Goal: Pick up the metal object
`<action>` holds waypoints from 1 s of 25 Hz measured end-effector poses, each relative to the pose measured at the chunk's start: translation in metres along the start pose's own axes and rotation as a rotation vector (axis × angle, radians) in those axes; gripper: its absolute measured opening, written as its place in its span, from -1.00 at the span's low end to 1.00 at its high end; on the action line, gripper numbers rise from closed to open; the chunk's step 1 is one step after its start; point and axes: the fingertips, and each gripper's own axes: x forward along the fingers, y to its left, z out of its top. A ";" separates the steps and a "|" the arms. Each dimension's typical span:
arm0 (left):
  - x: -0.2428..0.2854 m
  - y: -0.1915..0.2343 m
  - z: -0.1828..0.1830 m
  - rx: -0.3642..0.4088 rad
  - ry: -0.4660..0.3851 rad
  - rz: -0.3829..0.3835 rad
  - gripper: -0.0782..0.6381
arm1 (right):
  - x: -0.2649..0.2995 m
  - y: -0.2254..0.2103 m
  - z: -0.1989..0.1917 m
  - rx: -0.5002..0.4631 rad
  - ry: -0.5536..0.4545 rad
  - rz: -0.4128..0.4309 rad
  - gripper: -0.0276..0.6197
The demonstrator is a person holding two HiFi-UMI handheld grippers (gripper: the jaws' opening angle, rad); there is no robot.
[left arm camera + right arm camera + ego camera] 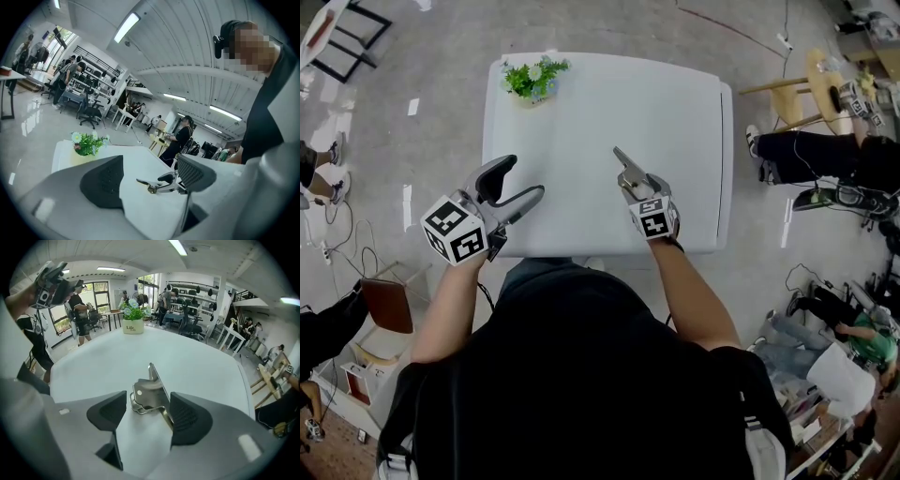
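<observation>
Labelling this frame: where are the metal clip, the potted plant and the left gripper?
metal clip (149, 390): right gripper view, its flat plate.
potted plant (534, 77): head view, its leaves.
left gripper (523, 176): head view, midway between fingertips.

We're in a big open workshop here: shiny grey floor (441, 56), long strip lights (125, 27) overhead, windows (101, 289) at one end. White table (675, 103) with a little potted plant (534, 78), a wooden chair (792, 98) near it, office chairs (91, 112) and shelving (96, 70) further back.
</observation>
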 end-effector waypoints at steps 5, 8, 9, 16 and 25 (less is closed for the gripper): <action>-0.003 0.006 -0.003 -0.017 0.004 0.009 0.17 | 0.008 0.002 -0.001 -0.013 0.018 0.002 0.01; -0.003 0.010 -0.006 -0.022 0.005 0.017 0.17 | 0.013 0.001 -0.003 -0.013 0.026 0.000 -0.02; -0.004 0.011 -0.007 -0.025 0.004 0.020 0.17 | 0.014 0.000 -0.004 -0.011 0.028 0.000 -0.03; -0.001 0.012 -0.010 -0.040 0.003 0.022 0.17 | 0.018 -0.002 -0.003 -0.024 0.037 0.000 -0.10; -0.004 0.009 -0.013 -0.041 -0.001 0.024 0.17 | 0.018 0.002 -0.003 -0.063 0.041 0.007 -0.22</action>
